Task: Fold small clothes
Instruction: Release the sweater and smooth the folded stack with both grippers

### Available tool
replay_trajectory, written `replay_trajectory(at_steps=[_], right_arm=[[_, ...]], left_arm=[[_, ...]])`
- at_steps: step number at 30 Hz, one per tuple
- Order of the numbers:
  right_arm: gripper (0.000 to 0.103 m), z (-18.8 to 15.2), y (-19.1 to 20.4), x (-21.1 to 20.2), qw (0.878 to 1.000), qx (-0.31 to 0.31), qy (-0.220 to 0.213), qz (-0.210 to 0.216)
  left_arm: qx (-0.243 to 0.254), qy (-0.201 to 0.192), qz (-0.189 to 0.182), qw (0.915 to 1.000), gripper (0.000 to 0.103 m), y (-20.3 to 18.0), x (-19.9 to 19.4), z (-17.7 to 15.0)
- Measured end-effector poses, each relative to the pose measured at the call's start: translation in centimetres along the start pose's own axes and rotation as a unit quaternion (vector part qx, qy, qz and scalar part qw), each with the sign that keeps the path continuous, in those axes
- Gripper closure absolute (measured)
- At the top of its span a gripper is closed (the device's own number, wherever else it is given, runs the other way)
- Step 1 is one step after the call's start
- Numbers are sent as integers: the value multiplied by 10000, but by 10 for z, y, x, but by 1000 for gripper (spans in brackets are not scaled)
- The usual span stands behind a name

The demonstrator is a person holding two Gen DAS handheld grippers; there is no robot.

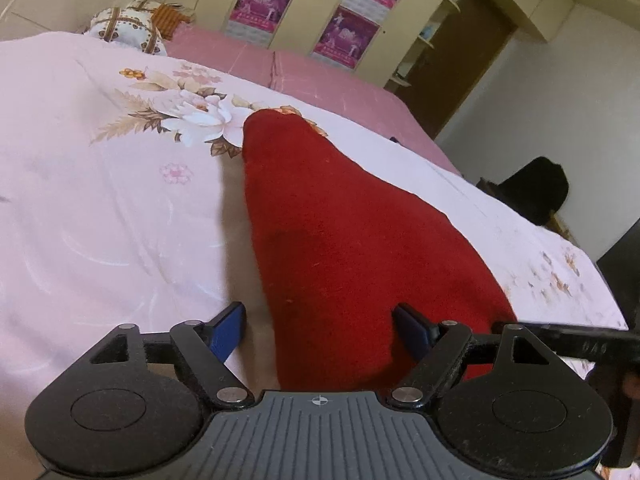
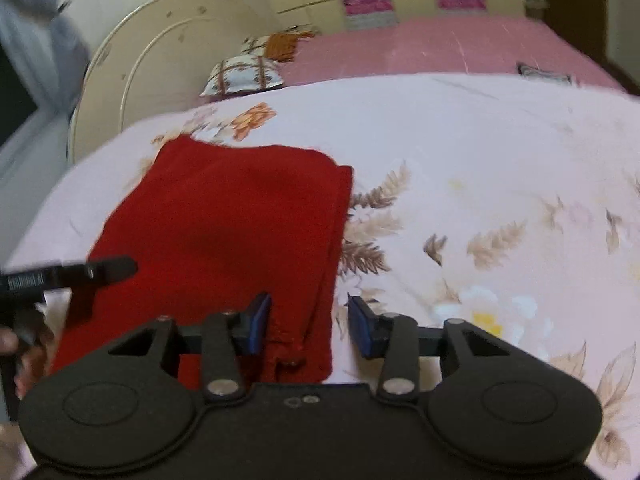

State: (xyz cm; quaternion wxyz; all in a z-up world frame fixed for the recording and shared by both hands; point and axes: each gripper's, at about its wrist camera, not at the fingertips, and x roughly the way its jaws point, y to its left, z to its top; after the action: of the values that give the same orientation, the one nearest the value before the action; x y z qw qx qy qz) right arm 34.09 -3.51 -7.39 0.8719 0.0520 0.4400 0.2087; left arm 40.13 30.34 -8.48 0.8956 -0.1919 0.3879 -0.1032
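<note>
A red knitted garment (image 1: 340,240) lies folded on a pale pink floral bedspread (image 1: 100,200). In the left wrist view my left gripper (image 1: 320,330) is open, its blue pads either side of the garment's near end. In the right wrist view the same garment (image 2: 224,232) lies as a rough rectangle, and my right gripper (image 2: 308,326) is open astride its near right edge. The left gripper's black finger (image 2: 100,270) shows at the left over the garment.
A patterned pillow (image 1: 124,28) and an orange cloth (image 1: 168,18) lie at the bed's head. A pink sheet (image 1: 320,76) covers the far side. Wardrobe doors with posters (image 1: 344,32) stand behind. A dark object (image 1: 536,188) sits beyond the bed's right edge.
</note>
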Motion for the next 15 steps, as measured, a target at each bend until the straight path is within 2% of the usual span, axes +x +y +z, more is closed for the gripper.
replay_trajectory(at_steps=[2, 4, 5, 8, 10, 13, 14, 15], right_arm=[[68, 3, 6, -13, 9999, -50, -131, 2], [66, 3, 13, -27, 9995, -107, -235, 153], [61, 0, 15, -36, 9992, -133, -244, 273], [60, -14, 19, -42, 9987, -86, 37, 493], [63, -22, 22, -39, 9977, -55, 193, 647], [75, -38, 28, -32, 9973, -92, 373, 628], [90, -41, 28, -30, 9969, -112, 360, 697], [95, -41, 27, -29, 9965, -150, 335, 754]], left_arm=[[39, -56, 29, 10000, 22, -2, -16, -2], [49, -68, 3, 10000, 22, -4, -32, -9], [48, -27, -6, 10000, 22, -6, -38, -16], [51, 25, 77, 10000, 22, -12, -48, -37], [-64, 21, 88, 9999, 22, -12, -53, -51], [-102, -5, 183, 9998, 22, -13, -53, -64], [37, 4, 273, 9996, 22, -17, -51, -65], [238, 56, 412, 9989, 22, -22, -50, -64]])
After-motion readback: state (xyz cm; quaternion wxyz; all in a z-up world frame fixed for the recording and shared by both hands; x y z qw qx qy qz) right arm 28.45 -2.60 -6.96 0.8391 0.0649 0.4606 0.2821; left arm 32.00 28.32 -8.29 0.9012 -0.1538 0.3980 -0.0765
